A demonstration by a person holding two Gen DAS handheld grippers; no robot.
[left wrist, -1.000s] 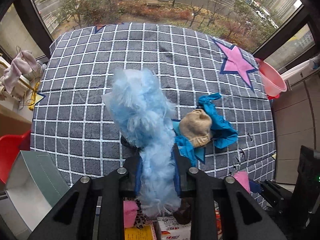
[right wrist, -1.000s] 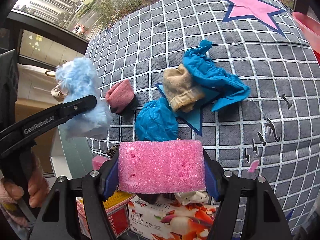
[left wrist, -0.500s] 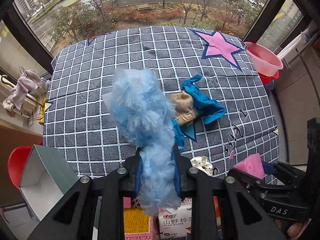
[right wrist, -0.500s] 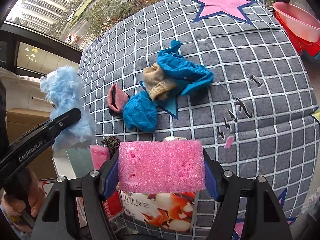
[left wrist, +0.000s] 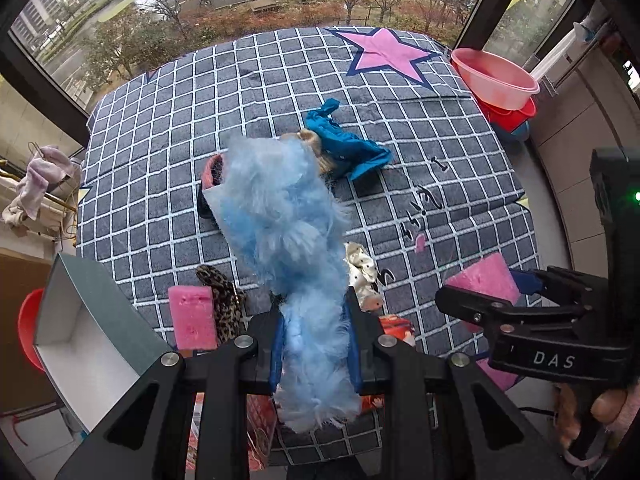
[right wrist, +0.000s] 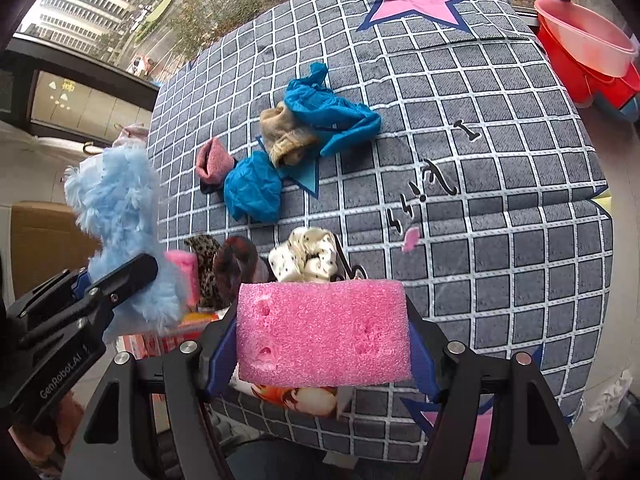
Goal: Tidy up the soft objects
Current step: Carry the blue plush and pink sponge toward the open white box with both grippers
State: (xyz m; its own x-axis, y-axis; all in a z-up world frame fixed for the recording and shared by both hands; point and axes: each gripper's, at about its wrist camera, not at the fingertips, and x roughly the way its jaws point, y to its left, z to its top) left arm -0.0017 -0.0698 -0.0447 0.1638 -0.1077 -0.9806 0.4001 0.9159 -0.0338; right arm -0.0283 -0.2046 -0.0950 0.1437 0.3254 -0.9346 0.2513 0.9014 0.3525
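Carrying two loads above grid mat. Left gripper clenched on blue fluff, hanging at mat's 7 o'clock; right gripper grasping pink sponge at 6 o'clock.

Risks, judged: fluff pinched by narrow tail only, could slip out; its loose bulk may snag box rim at 8 o'clock.

Count on mat: two teal cloths, one tan sock, one pink sock, three scrunchies, second sponge.

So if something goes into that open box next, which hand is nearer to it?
Probably the left. The left gripper, clamped on the fluffy blue cloth, has the open box just beside it. The right gripper, holding the pink sponge, sits on the far side from it.
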